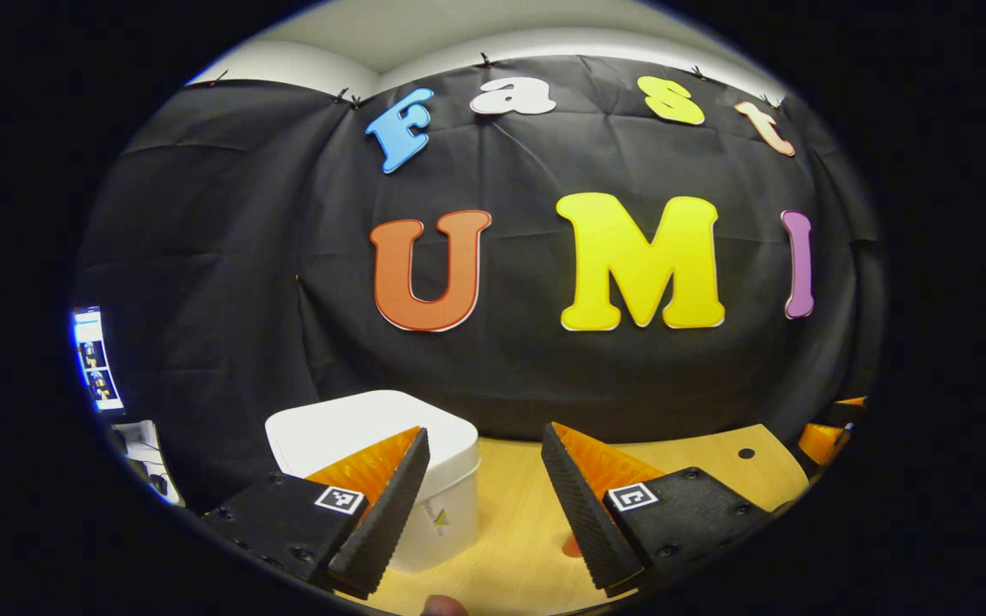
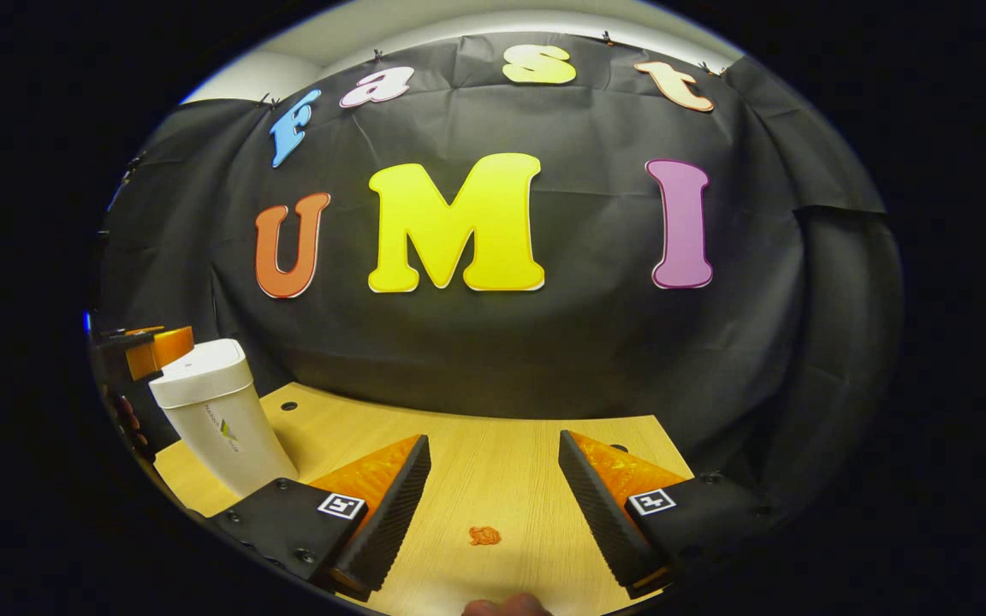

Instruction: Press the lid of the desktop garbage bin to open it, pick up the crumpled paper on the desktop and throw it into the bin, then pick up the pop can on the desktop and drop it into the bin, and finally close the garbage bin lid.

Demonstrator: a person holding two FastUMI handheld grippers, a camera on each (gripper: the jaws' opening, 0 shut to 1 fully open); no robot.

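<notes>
The white desktop bin [image 1: 356, 428] stands close ahead in the left gripper view, lid down, partly behind one finger of my left gripper [image 1: 484, 430], which is open and empty just above and right of it. In the right gripper view the bin [image 2: 219, 411] stands at the far left with its lid flat on top. A small orange crumpled paper [image 2: 484, 536] lies on the wooden table, low between the fingers of my open right gripper [image 2: 493, 438]. A reddish scrap [image 1: 574, 546] peeks out beside a left gripper finger.
The wooden table [image 2: 476, 462] ends at the black cloth wall and has small round holes [image 2: 288, 405] near its back edge. The left gripper [image 2: 155, 346] shows just behind the bin's top. A screen [image 1: 95, 359] glows far left. A person's fingertip [image 2: 506, 606] shows at the bottom.
</notes>
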